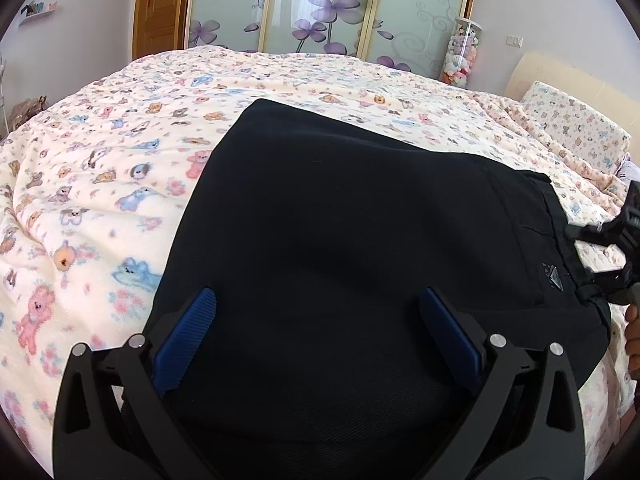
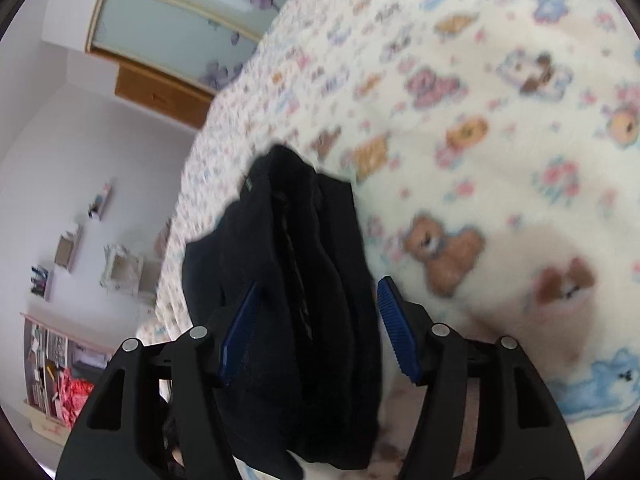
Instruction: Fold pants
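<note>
Black pants point(image 1: 340, 208) lie folded over on the teddy-bear blanket point(image 1: 120, 160), with the waistband and a small logo at the right. My left gripper point(image 1: 320, 320) hovers open just over the near part of the pants, its blue pads point(image 1: 192, 332) wide apart and gripping nothing. In the right wrist view the bunched waistband end of the pants point(image 2: 304, 220) runs between the blue pads of my right gripper point(image 2: 316, 312). The left pad touches the cloth and the right pad point(image 2: 396, 332) stands a little off it. My right gripper point(image 1: 580, 258) also shows at the waistband, far right.
The bed fills both views, with a pillow point(image 1: 572, 124) at the far right. Behind it stand a flowered sliding wardrobe point(image 1: 320, 8) and a clear tube of plush toys point(image 1: 460, 56). A person's hand point(image 1: 632, 340) is at the right edge. Shelves point(image 2: 52, 360) line the left wall.
</note>
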Motion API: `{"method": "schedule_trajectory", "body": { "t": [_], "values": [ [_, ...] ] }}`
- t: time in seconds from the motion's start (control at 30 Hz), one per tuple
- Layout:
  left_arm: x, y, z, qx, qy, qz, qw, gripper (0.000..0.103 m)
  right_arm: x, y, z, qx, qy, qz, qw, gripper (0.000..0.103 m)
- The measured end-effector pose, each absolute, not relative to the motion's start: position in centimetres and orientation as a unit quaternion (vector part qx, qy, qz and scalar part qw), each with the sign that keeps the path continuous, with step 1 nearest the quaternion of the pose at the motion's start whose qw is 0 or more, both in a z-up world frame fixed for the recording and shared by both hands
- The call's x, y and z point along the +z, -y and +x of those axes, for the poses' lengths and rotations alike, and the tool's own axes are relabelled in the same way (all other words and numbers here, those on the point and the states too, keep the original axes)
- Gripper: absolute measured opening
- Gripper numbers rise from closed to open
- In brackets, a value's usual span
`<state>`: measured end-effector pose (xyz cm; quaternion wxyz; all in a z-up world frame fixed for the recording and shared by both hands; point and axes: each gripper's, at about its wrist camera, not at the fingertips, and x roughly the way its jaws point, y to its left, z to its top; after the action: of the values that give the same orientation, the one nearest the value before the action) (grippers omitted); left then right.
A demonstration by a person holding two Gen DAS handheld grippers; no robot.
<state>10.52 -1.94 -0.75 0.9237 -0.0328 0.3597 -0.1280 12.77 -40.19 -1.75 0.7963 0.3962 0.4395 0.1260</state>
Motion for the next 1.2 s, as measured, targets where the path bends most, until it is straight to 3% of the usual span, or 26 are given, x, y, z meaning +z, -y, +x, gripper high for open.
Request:
{"method": "schedule_trajectory", "body": {
  "t": [0.5,0.6,0.83,1.0,1.2],
  "values": [
    [-0.8,2.0,10.5,-0.129,-0.359,-0.034,0.924,0.101,-3.0,38.5,14.5,0.217,-0.447,0.385,0.778,0.070],
    [-0.8,1.8,10.5,-0.130,-0.359,-0.040,0.923,0.101,-1.7,36.9,14.0,0.260,-0.443,0.366,0.776,0.062],
    [-1.0,1.4,10.7,-0.134,-0.359,-0.052,0.922,0.101,-3.1,37.0,14.9,0.241,-0.453,0.386,0.767,0.061],
    [-1.0,1.1,10.7,-0.138,-0.358,-0.063,0.921,0.101,-1.6,36.1,13.9,0.250,-0.427,0.385,0.779,0.039],
    [-1.0,-0.2,10.6,-0.148,-0.352,-0.101,0.919,0.101,3.7,32.5,12.2,0.285,-0.383,0.288,0.830,0.037]
  ]
}}
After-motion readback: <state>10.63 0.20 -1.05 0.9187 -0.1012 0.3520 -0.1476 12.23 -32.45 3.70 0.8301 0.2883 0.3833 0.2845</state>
